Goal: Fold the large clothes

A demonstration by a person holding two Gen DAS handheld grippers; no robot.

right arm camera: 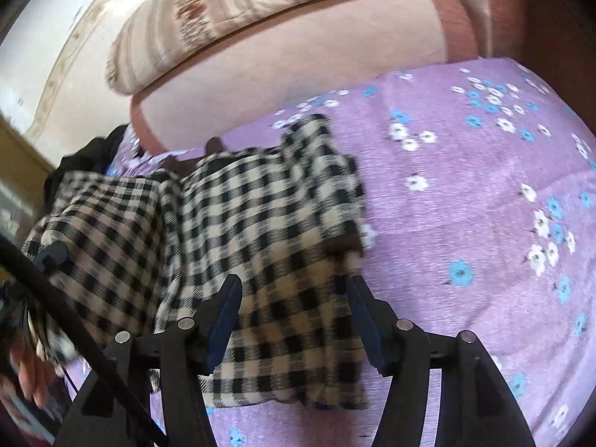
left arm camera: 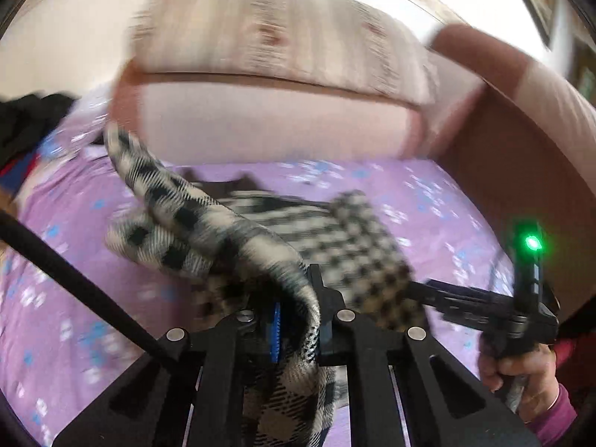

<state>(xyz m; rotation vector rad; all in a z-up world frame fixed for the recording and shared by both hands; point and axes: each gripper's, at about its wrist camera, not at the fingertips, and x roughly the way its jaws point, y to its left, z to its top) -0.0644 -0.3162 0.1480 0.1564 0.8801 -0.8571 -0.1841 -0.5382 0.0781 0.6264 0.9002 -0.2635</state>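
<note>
On the purple flowered bedspread (right arm camera: 465, 193) lay the checked garment (right arm camera: 260, 223), bunched and part folded. Left gripper (left arm camera: 298, 320) pinched a hem strip, fabric draping over its fingers. Right gripper (right arm camera: 294, 320) hovered spread above the cloth, nothing between its jaws. Garment looked soft, floppy, fairly thick; likely to sag and slide, so best taken at corners or hems. Striped pillow (right arm camera: 260, 7) and pink headboard (right arm camera: 298, 67) sat behind; dark clothes (left arm camera: 26, 119) heaped near the bed's edge. None crowded the fold.
</note>
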